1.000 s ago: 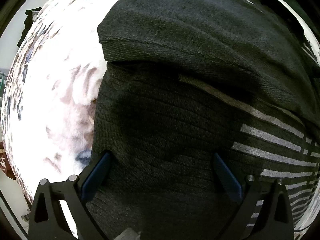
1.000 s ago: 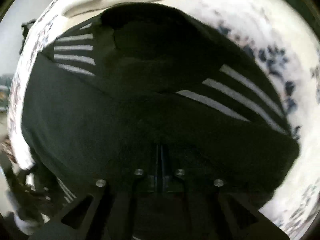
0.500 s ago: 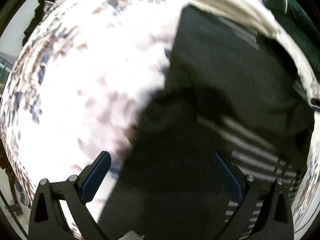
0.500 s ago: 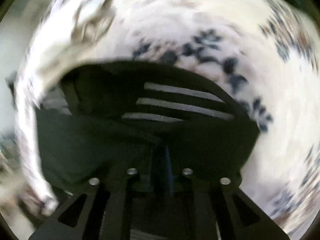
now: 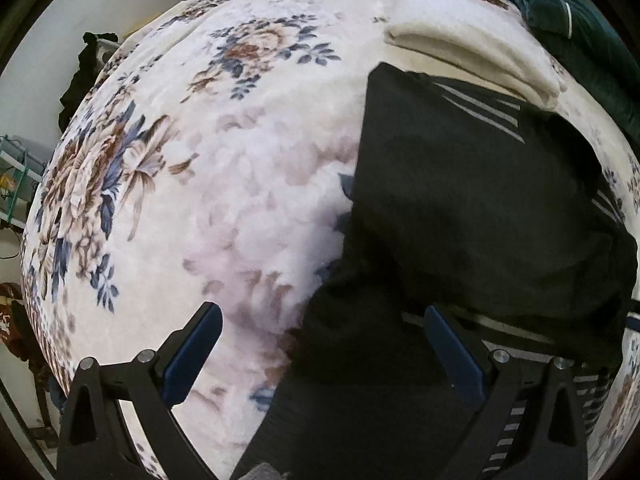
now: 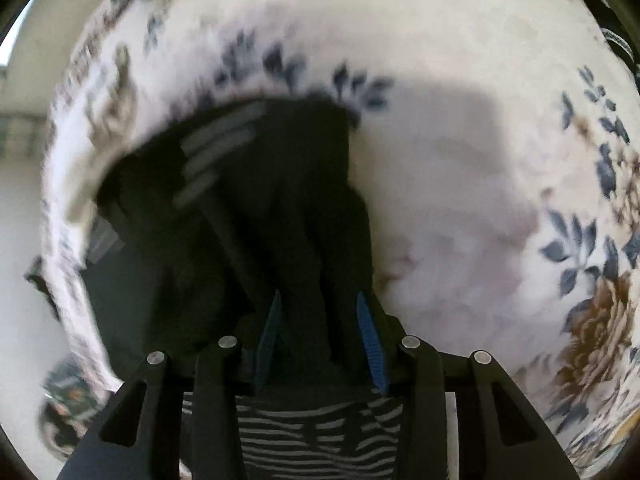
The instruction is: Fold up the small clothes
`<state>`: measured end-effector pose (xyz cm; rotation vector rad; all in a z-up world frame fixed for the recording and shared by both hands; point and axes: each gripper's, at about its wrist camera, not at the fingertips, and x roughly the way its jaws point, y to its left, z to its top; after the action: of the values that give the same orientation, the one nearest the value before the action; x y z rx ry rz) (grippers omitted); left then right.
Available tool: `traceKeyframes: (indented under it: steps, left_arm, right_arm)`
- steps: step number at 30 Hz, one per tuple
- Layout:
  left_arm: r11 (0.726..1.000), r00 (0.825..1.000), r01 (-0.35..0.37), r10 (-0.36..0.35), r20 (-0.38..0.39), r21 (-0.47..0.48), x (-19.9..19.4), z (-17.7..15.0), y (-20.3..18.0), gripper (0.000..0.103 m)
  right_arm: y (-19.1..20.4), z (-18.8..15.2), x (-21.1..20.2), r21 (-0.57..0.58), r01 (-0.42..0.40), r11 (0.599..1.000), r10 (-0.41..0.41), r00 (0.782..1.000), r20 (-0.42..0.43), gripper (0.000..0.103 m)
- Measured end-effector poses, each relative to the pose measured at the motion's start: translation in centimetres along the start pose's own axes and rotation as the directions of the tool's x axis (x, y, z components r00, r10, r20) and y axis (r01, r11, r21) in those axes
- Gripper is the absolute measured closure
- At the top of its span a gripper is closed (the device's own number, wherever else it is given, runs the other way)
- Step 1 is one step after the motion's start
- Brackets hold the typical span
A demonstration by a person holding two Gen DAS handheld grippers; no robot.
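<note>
A dark grey knitted garment with pale stripes (image 5: 472, 216) lies partly folded on a floral blanket (image 5: 208, 200). My left gripper (image 5: 324, 344) is open and empty, its blue pads wide apart above the garment's near left edge. In the right wrist view the same garment (image 6: 256, 208) hangs bunched between my right gripper's (image 6: 318, 316) blue pads, which stand partly apart with a fold of the dark cloth between them. Its striped hem (image 6: 312, 440) shows below the fingers.
A folded cream cloth (image 5: 476, 56) lies beyond the dark garment. A dark green garment (image 5: 588, 40) sits at the far right. The blanket's edge drops off at the left, where a wall and a dark hanging thing (image 5: 86, 72) show.
My left gripper has pulled back and left, off the garment, so more blanket shows. My right gripper has swung right with the cloth, and its pads have parted from fully shut.
</note>
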<state>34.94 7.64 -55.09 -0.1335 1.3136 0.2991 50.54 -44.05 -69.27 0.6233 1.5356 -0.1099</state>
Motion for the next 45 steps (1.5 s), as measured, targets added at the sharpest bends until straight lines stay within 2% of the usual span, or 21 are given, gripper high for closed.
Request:
traceKeyframes:
  steps: [1, 2, 3, 7, 9, 11, 15, 17, 19, 20, 21, 23, 26, 28, 32, 33, 34, 35, 39, 42, 45]
  left_arm:
    - [1.0, 1.0, 0.001, -0.001, -0.005, 0.004, 0.0, -0.2, -0.1, 0.0]
    - [1.0, 1.0, 0.002, -0.002, -0.012, 0.011, 0.1, -0.4, -0.3, 0.0]
    - [1.0, 1.0, 0.003, -0.002, -0.014, 0.018, 0.1, -0.5, -0.5, 0.0]
    - [0.999, 1.0, 0.003, -0.003, -0.011, 0.039, 0.0, -0.6, -1.0, 0.0]
    - [0.999, 1.0, 0.001, -0.001, -0.008, 0.039, 0.0, -0.4, -1.0, 0.0]
    - [1.0, 1.0, 0.003, -0.003, -0.003, 0.031, 0.0, -0.1, -0.8, 0.0]
    - [1.0, 1.0, 0.007, -0.007, 0.007, 0.019, -0.1, 0.6, -0.6, 0.0]
    - [1.0, 1.0, 0.006, -0.006, 0.011, 0.018, -0.2, 0.9, -0.5, 0.0]
    - [1.0, 1.0, 0.009, -0.01, 0.011, 0.012, -0.1, 1.1, -0.4, 0.0]
    - [1.0, 1.0, 0.007, -0.008, 0.009, 0.01, -0.1, 1.2, -0.3, 0.0]
    - [1.0, 1.0, 0.007, -0.007, 0.009, 0.007, -0.1, 1.2, -0.2, 0.0]
    - [1.0, 1.0, 0.011, -0.011, 0.009, -0.003, 0.0, 1.3, -0.1, 0.0]
    - [0.999, 1.0, 0.023, -0.023, -0.006, -0.033, 0.4, 1.5, 0.3, 0.0]
    - [0.998, 0.999, 0.029, -0.03, -0.015, -0.058, 0.7, 1.6, 0.7, 0.0]
    - [0.993, 1.0, 0.017, -0.019, -0.014, -0.118, 0.8, 1.7, 2.1, 0.0]
    - [0.991, 1.0, 0.015, -0.017, -0.009, -0.13, 0.7, 1.6, 2.5, 0.0]
    - [0.989, 1.0, 0.011, -0.012, -0.002, -0.147, 0.5, 1.6, 3.0, 0.0]
    - [0.987, 1.0, 0.006, -0.005, 0.002, -0.162, 0.4, 1.5, 3.5, 0.0]
    - [0.978, 1.0, 0.006, -0.006, 0.001, -0.207, 0.7, 1.7, 4.9, 0.0]
    - [0.977, 1.0, 0.009, -0.011, -0.006, -0.212, 1.5, 2.4, 4.7, 0.0]
    - [0.981, 1.0, 0.03, -0.031, -0.001, -0.19, 1.8, 3.6, 3.6, 0.0]
  right_arm:
    - [0.3, -0.4, 1.1, -0.007, 0.014, 1.0, -0.014, 1.0, -0.017, 0.061]
    - [0.6, -1.1, 1.8, -0.023, 0.026, 0.999, -0.027, 0.999, -0.018, 0.073]
    - [1.0, -1.7, 1.7, -0.04, 0.057, 0.998, -0.056, 0.998, 0.026, 0.095]
    - [1.4, -3.2, -1.2, -0.063, 0.051, 0.997, -0.041, 0.989, 0.145, 0.096]
    - [0.4, -3.5, -3.2, -0.032, 0.046, 0.998, -0.039, 0.979, 0.199, 0.102]
    - [-1.1, -3.2, -4.5, -0.005, 0.068, 0.998, -0.065, 0.968, 0.241, 0.102]
    - [-3.3, -1.0, -2.5, 0.064, 0.0, 0.998, -0.007, 0.994, 0.107, 0.1]
    - [-3.0, -0.7, -2.4, 0.067, 0.015, 0.998, -0.02, 0.997, 0.073, 0.1]
    - [-2.8, -1.0, -2.8, 0.092, 0.0, 0.996, -0.007, 0.996, 0.085, 0.096]
    - [-3.0, -1.5, -3.3, 0.121, -0.042, 0.992, 0.03, 0.995, 0.096, 0.086]
    - [-3.3, -1.6, -3.9, 0.146, -0.078, 0.986, 0.063, 0.993, 0.102, 0.07]
    - [-3.5, -2.9, -3.6, 0.216, -0.19, 0.958, 0.171, 0.98, 0.102, 0.06]
    - [-2.5, -4.6, -0.7, 0.27, -0.279, 0.922, 0.285, 0.958, 0.016, 0.06]
    - [-1.5, -5.0, 2.1, 0.296, -0.289, 0.91, 0.31, 0.95, -0.025, 0.06]
    - [0.0, -4.8, 5.7, 0.325, -0.361, 0.874, 0.378, 0.926, 0.011, 0.062]
    - [0.5, -4.8, 5.8, 0.309, -0.369, 0.877, 0.376, 0.926, 0.039, 0.086]
    - [0.9, -5.0, 5.4, 0.285, -0.362, 0.887, 0.357, 0.931, 0.072, 0.1]
    - [1.3, -5.2, 4.6, 0.263, -0.332, 0.906, 0.316, 0.943, 0.1, 0.1]
    - [1.1, -5.8, 1.4, 0.233, -0.29, 0.928, 0.254, 0.951, 0.175, 0.1]
    - [1.0, -6.0, 2.0, 0.204, -0.192, 0.96, 0.17, 0.978, 0.118, 0.1]
    - [0.3, -6.0, 3.7, 0.217, -0.191, 0.957, 0.201, 0.979, -0.026, 0.096]
